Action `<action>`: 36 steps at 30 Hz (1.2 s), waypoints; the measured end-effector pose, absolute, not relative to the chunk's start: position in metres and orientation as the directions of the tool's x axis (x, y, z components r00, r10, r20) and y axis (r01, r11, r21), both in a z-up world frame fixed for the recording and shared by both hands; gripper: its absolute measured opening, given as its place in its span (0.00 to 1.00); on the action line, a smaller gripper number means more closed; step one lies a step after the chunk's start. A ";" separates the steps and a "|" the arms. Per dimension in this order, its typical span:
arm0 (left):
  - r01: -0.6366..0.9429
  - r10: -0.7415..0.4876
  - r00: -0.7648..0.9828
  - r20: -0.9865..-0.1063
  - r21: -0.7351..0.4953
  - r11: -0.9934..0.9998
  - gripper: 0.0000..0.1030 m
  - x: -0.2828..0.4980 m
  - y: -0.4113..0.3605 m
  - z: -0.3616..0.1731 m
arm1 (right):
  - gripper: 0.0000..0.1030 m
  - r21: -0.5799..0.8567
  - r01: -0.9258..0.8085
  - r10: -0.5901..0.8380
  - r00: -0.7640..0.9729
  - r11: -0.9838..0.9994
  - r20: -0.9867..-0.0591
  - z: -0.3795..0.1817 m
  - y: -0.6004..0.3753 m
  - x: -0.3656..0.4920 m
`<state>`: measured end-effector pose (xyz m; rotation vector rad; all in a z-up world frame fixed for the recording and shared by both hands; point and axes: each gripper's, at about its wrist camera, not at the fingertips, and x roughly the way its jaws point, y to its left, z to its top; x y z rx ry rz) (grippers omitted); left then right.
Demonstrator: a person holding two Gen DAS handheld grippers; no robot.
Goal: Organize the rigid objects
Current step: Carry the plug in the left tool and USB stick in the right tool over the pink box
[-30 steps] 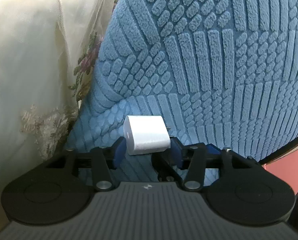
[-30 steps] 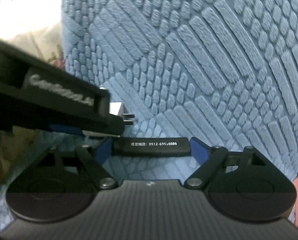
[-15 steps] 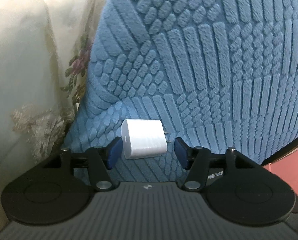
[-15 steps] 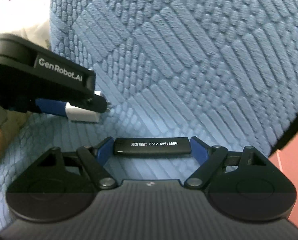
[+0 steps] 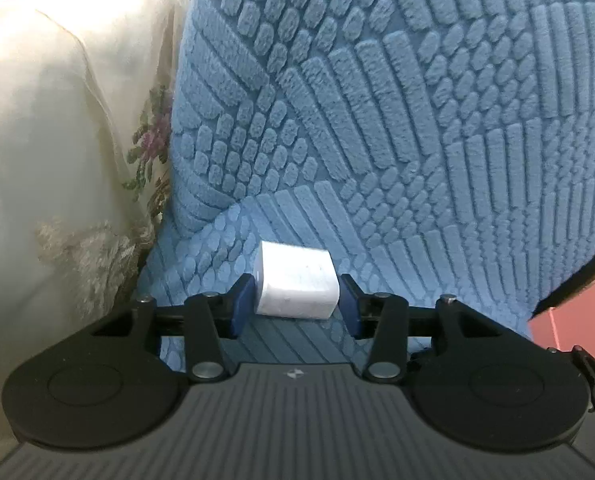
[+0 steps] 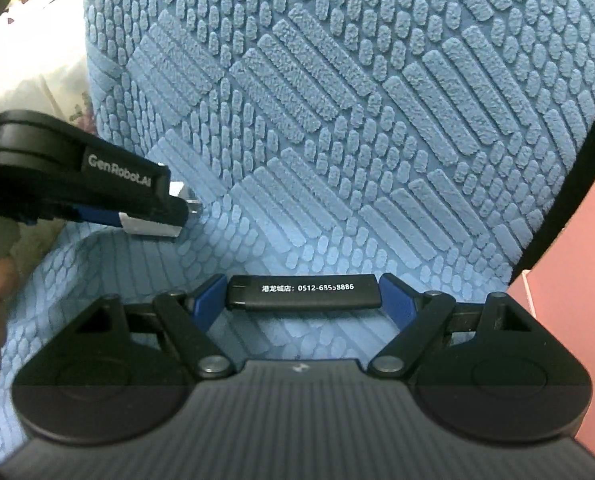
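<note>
Over the blue textured cushion (image 5: 417, 120), the left gripper (image 5: 296, 300) is closing on a white charger plug (image 5: 295, 290); the right gripper (image 6: 303, 296) clamps a black lighter (image 6: 303, 292) lengthwise between its pads.

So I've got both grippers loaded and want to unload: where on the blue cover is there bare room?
The seat of the blue textured cover, between the left gripper, whose jaws are closing around the white charger, and the right gripper with its black stick, lies bare. It gets tight left, by the cream floral cloth.
</note>
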<state>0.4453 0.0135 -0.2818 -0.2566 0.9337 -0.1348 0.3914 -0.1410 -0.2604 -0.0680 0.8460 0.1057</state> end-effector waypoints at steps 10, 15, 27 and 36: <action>0.007 -0.250 0.579 -0.776 -0.301 0.954 0.49 0.390 0.012 -0.271 | 0.82 0.011 -0.121 0.088 0.649 0.993 -0.756 -0.235 -0.157 0.343; 0.023 -0.259 0.570 -0.780 -0.300 0.954 0.49 0.366 0.010 -0.267 | 0.82 0.019 -0.128 0.098 0.643 0.992 -0.760 -0.220 -0.156 0.307; 0.018 -0.267 0.577 -0.772 -0.315 0.949 0.49 0.302 0.018 -0.258 | 0.82 0.028 -0.136 0.111 0.647 0.990 -0.755 -0.205 -0.167 0.272; 0.024 -0.292 0.610 -0.737 -0.351 0.936 0.49 0.258 0.022 -0.237 | 0.82 0.032 -0.126 0.108 0.667 0.992 -0.737 -0.177 -0.178 0.240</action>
